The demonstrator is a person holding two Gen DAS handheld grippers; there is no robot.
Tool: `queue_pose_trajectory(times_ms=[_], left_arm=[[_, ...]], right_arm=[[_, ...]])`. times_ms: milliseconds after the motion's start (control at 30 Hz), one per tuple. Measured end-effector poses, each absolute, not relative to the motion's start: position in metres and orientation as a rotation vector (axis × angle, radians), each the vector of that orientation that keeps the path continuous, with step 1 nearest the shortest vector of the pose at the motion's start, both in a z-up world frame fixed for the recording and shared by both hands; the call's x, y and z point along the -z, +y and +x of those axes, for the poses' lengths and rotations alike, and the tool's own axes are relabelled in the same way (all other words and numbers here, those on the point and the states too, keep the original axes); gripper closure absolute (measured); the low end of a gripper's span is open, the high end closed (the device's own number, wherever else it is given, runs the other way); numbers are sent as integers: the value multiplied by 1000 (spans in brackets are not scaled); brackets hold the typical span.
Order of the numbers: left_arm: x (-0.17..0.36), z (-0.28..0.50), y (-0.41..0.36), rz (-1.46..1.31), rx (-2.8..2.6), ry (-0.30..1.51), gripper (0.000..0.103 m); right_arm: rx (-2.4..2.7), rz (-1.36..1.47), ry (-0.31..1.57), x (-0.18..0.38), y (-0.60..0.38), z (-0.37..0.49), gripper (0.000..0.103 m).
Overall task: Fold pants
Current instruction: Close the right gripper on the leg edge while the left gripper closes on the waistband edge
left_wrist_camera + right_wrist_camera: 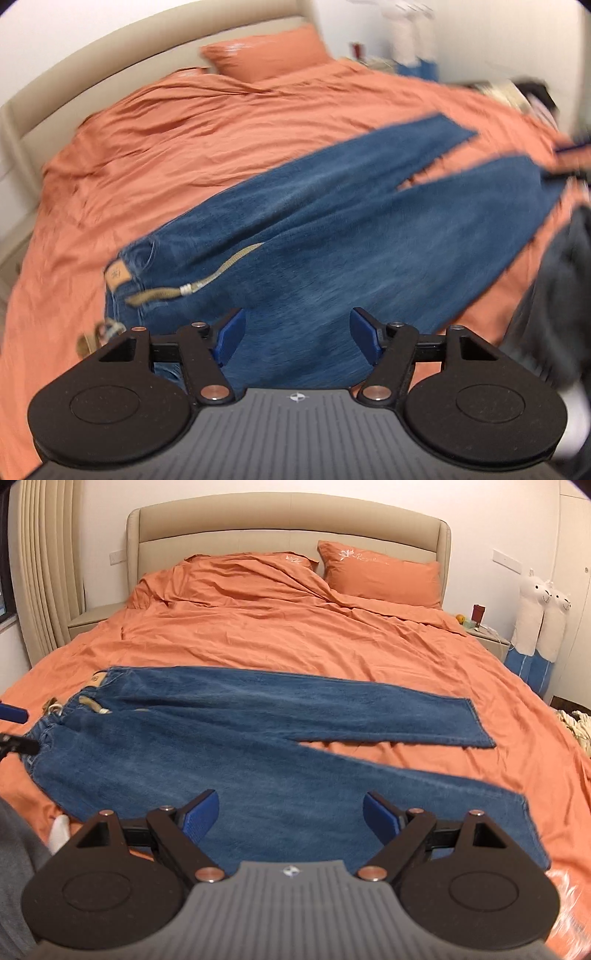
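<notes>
Blue jeans [240, 738] lie flat across the orange bed, waistband at the left, two legs spread apart toward the right. A tan drawstring [207, 280] lies at the waist. In the left wrist view the jeans [332, 229] fill the middle, blurred. My left gripper [297, 332] is open and empty, hovering above the jeans near the waist; its fingers [13, 713] show at the right wrist view's left edge. My right gripper [290, 814] is open and empty above the near leg.
The orange duvet [295, 627] covers the bed, with two pillows [380, 572] at the beige headboard [288, 528]. A bedside table [484, 635] and two plush alpacas [543, 620] stand at the right. My grey-clad body [14, 849] is at the bed's near edge.
</notes>
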State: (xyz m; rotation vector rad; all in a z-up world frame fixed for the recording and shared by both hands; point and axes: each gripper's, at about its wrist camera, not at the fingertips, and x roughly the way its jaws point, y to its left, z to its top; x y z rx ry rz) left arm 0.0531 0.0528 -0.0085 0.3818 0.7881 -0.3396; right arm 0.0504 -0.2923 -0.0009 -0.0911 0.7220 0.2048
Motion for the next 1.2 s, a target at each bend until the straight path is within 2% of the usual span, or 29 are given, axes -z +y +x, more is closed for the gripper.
queue_pose_trajectory(times_ms=[167,400,433,467,533,567,800,867,967,1033,1100,1200], left_arm=[[28,73,79,624,405,847,26],[91,92,103,887,550,1102,26],[102,94,102,921,563,1128,26],[112,94,101,948,579,1148,26],[127,96,98,975,592,1167,30],[132,98,97,977,602,1175,30],[163,106,87,1008,601,1236,29],[170,108,84,1020,582,1242,35],[175,105,79,1053,538,1213,59],[166,106,71,1049,514,1182,86],[154,104,67,1030,481,1135,94],[126,105,73,931,398,1038,96]], right_arm=[[-230,-82,792,-13,-335,84,21],[-205,-163,887,-8,-395,116,23],[-205,-185,902,-5,-403,119,28],[-198,-208,915,-1,-411,122,41],[-180,-241,953,6,-429,125,58],[-168,-259,972,9,-438,127,61],[-78,-395,1069,30,-501,121,62],[-81,-425,1083,37,-514,117,61],[-84,-491,1089,51,-524,109,61],[-108,-524,1077,60,-527,102,61],[-137,-564,1058,69,-524,97,61],[-200,-654,1019,85,-517,87,61]])
